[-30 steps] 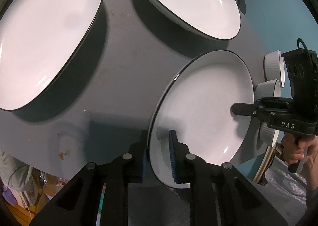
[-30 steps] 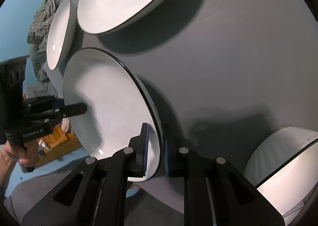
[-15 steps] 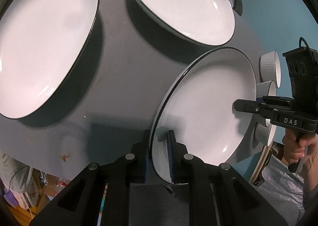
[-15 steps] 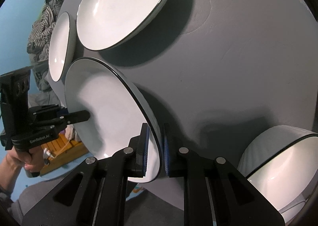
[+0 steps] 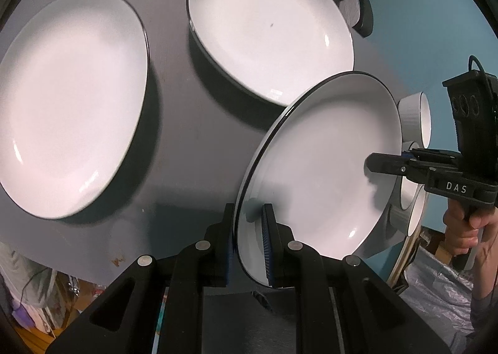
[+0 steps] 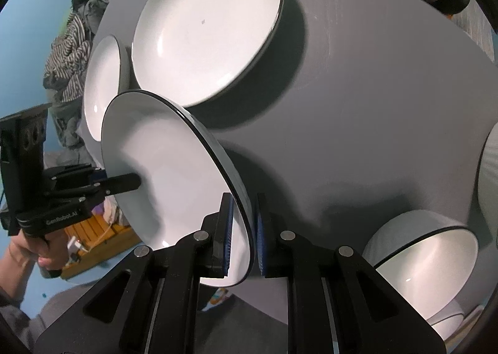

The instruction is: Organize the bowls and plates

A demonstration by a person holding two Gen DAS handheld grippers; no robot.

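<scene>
One white plate with a black rim (image 5: 320, 167) (image 6: 162, 173) hangs tilted above the grey table (image 5: 186, 136) (image 6: 373, 105), held from both sides. My left gripper (image 5: 248, 217) (image 6: 133, 181) is shut on its near rim in the left wrist view. On the opposite rim my right gripper (image 6: 244, 207) (image 5: 372, 164) is shut too. Two matching plates lie flat on the table: a left one (image 5: 68, 99) (image 6: 99, 86) and a far one (image 5: 267, 27) (image 6: 205, 24). The held plate's far edge overlaps the far plate in both views.
White ribbed bowls (image 5: 417, 120) stand beyond the held plate at the table's right side. A larger white bowl (image 6: 426, 257) sits near the right gripper, and another one (image 6: 488, 167) shows at the picture's edge. Striped clothing (image 6: 65, 52) lies beyond the table.
The held plate has risen off the table with both grippers and shifted toward the far plate, whose near edge it now covers. Both grips stay the same.
</scene>
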